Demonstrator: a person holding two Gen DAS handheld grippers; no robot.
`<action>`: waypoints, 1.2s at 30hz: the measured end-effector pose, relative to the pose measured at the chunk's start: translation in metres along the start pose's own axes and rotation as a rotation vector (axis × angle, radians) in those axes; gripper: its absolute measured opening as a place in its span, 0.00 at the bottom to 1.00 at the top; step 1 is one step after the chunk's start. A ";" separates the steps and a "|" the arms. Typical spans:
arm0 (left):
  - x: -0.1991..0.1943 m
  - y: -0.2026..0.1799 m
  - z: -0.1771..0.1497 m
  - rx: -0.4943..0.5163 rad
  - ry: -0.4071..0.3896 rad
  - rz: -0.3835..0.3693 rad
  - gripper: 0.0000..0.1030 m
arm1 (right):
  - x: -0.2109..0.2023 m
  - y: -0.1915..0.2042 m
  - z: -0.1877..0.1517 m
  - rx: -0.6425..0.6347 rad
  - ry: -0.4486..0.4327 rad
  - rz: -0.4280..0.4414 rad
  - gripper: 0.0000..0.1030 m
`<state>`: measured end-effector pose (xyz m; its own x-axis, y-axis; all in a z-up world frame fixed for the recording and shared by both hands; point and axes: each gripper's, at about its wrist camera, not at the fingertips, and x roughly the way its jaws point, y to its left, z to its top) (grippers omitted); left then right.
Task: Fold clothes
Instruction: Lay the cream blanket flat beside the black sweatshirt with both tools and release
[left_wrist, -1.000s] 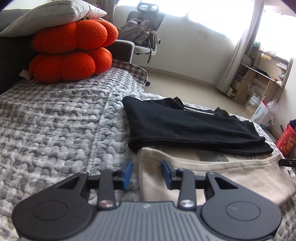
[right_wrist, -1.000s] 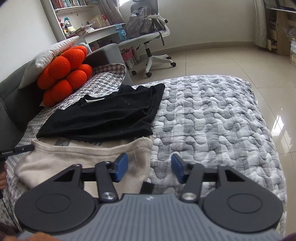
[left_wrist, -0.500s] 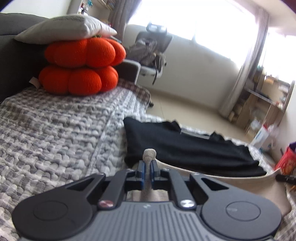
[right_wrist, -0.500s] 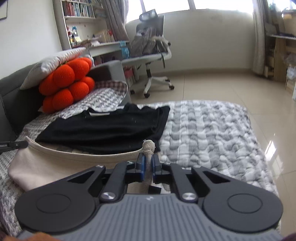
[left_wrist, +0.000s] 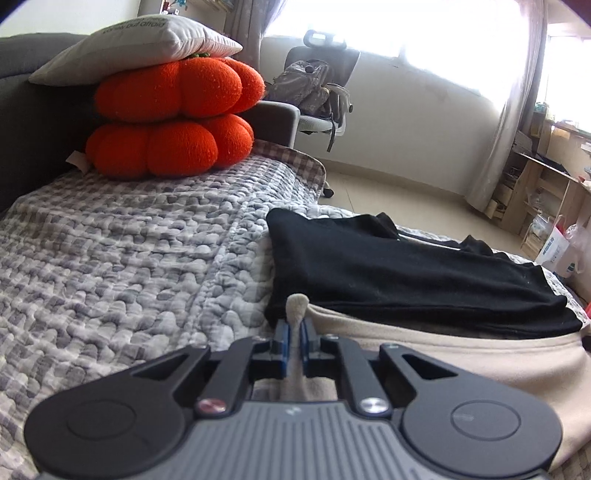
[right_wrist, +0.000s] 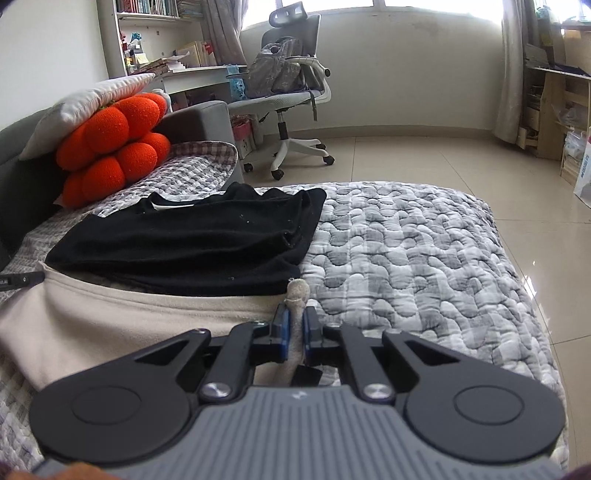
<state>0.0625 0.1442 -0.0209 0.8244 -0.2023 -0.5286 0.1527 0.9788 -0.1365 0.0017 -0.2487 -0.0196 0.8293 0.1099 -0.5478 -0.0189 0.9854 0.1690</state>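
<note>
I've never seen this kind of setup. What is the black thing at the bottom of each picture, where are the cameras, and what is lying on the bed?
There is no robot here. A person holds a hand-operated gripper in each hand, and a wide-angle camera on each one looks forward along its jaws, so the black body at the bottom is the tool itself. One picture comes from the left gripper, the other from the right gripper.

On the grey quilted bed cover lie a folded black garment and, nearer the cameras, a beige garment. Each gripper's jaws are shut on a corner of the beige garment, with a tuft of cloth poking out past the blue pads, and the edge stretches between them. Orange cushions are stacked at the far end of the bed.
</note>
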 end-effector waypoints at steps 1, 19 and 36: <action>-0.002 -0.001 0.000 -0.001 -0.007 0.000 0.07 | -0.002 0.000 0.000 0.002 -0.006 0.002 0.08; -0.028 -0.012 -0.002 0.029 -0.137 0.050 0.07 | -0.034 0.018 0.004 -0.111 -0.201 -0.062 0.08; -0.044 -0.050 -0.003 0.113 -0.078 -0.057 0.22 | -0.028 0.059 0.006 -0.166 -0.135 0.008 0.54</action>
<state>0.0164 0.1039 0.0067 0.8519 -0.2585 -0.4555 0.2569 0.9641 -0.0668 -0.0191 -0.1940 0.0110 0.8961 0.1105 -0.4300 -0.1083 0.9937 0.0295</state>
